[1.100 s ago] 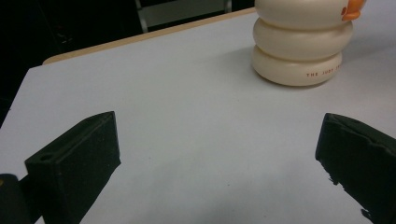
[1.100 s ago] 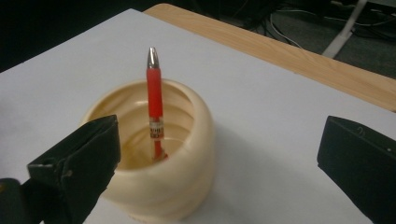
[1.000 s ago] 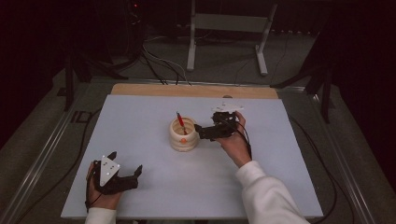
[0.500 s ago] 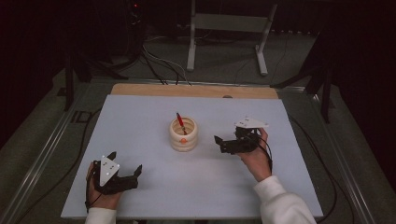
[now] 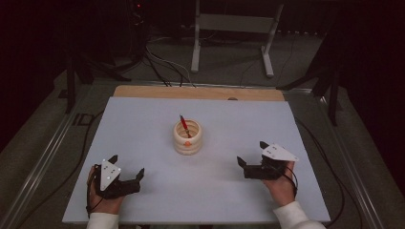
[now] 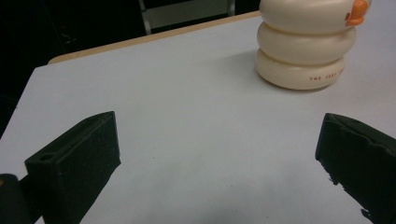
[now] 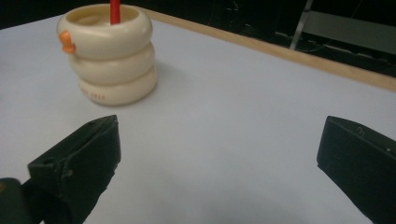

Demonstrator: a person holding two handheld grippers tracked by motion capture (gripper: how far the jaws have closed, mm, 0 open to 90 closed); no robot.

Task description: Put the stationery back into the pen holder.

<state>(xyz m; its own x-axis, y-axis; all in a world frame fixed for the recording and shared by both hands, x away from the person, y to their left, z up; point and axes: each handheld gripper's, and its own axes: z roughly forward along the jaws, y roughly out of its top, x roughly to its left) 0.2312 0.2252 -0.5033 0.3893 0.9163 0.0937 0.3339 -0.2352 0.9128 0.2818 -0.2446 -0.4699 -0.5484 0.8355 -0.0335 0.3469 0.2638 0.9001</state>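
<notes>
With red pen (image 5: 183,125) standing in cream holder (image 5: 187,137), seemingly finished: left gripper (image 5: 125,170) and right gripper (image 5: 250,155) wide, empty, well apart on table (image 5: 143,119).

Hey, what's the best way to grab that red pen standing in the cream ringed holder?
Grip the red pen on the bare shaft above the cream holder rim, coming down from above. It stands leaning toward the far left, so tilt the fingers to match and close across the shaft. The right gripper, open at the near right, seems well placed. Its lower part is hidden inside.
</notes>
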